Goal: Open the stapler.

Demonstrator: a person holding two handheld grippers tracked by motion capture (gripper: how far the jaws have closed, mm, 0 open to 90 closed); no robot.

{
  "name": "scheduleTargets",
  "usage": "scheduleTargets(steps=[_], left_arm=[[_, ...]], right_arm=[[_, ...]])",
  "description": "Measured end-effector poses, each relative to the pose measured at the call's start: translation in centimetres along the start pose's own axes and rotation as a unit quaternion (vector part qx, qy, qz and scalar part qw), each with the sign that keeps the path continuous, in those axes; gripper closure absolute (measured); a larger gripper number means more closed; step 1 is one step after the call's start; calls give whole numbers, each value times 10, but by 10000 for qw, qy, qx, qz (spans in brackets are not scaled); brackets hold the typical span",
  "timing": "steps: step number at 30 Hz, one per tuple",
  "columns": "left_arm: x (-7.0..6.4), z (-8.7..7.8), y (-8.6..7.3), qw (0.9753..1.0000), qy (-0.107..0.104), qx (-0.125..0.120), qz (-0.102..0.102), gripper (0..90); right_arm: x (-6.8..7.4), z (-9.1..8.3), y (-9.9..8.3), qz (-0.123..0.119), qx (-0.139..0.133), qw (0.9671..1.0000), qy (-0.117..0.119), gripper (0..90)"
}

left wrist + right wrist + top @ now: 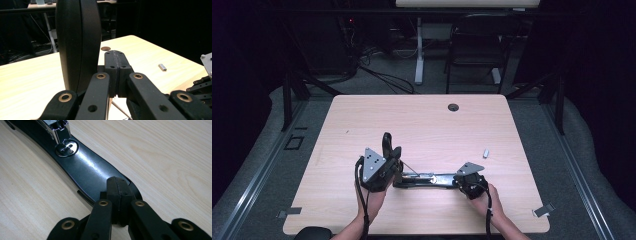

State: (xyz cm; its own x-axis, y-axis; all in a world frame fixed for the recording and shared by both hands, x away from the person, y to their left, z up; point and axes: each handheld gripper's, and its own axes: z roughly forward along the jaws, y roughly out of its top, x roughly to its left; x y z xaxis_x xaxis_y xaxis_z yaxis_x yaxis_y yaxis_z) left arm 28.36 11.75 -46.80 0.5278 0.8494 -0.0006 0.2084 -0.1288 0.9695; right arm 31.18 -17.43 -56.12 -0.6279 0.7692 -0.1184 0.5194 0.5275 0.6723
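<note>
— Jaws first: how do they stand?

— Both pairs are pressed together. The right gripper (pixel 117 185) bears down on the tip of the black stapler base (pixel 85 167), which lies flat near the worktop's (pixel 422 120) near edge, about midway along it.

— And the left gripper (pixel 115 60)?

— Its closed jaws sit beside the stapler's raised top arm (pixel 78 42), swung upright. Whether they pinch it, I cannot tell.

— Anything else?

— A small staple strip (pixel 486 153) lies towards the right edge.
</note>
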Motion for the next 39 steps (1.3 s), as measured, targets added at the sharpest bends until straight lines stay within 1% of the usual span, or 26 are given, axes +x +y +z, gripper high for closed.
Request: scheduleTargets(steps=[3,4,5,6,8,9,11,12,13,14,15,17,22,30,33,35,36,37,39], left_arm=[[3,-2,-1,10000,37,8,-18,899],[4,-3,-1,9999,124,21,-40,898],[8,-5,-1,9997,220,12,-108,888],[12,-5,0,9995,266,17,-183,888],[29,-8,-1,9977,400,38,-540,889],[36,-9,-2,9966,430,110,-692,889],[51,-12,-7,9941,537,304,-895,892],[51,-12,-7,9941,537,304,-895,897],[56,-13,-10,9934,600,406,-885,897],[58,-13,-11,9927,587,460,-946,898],[59,-13,-12,9925,563,474,-974,900],[59,-13,-12,9927,585,520,-916,899],[58,-13,-12,9929,609,555,-862,898],[58,-14,-10,9937,537,567,-805,869],[59,-14,-9,9942,438,608,-773,847],[61,-14,-8,9947,303,659,-725,838],[61,-14,-7,9949,240,694,-697,827],[62,-15,-7,9950,124,705,-695,813],[63,-17,-6,9950,-20,768,-642,772]], right_arm=[[0,0,0,0,8,10000,-12,900],[0,0,0,6,2,10000,-2,900],[0,0,0,6,3,10000,0,900],[0,0,0,6,3,10000,0,900],[0,0,0,4,1,10000,-2,900],[0,0,0,-10,14,10000,-19,900],[0,0,0,-6,-11,10000,-11,900],[0,0,0,-6,-11,10000,-11,900],[0,0,0,-9,31,10000,-21,900],[0,0,0,-10,25,10000,-15,900],[0,0,0,-9,24,10000,-18,900],[0,0,0,-4,26,10000,-20,900],[0,0,0,-13,32,10000,-20,900],[0,0,1,-62,63,10000,-30,900],[-1,-1,2,-81,110,9999,14,900],[-1,0,2,-85,102,9999,20,900],[-2,-1,2,-106,125,9998,62,900],[-2,-1,3,-99,129,9998,67,900],[-3,-1,3,-127,133,9998,67,900]])
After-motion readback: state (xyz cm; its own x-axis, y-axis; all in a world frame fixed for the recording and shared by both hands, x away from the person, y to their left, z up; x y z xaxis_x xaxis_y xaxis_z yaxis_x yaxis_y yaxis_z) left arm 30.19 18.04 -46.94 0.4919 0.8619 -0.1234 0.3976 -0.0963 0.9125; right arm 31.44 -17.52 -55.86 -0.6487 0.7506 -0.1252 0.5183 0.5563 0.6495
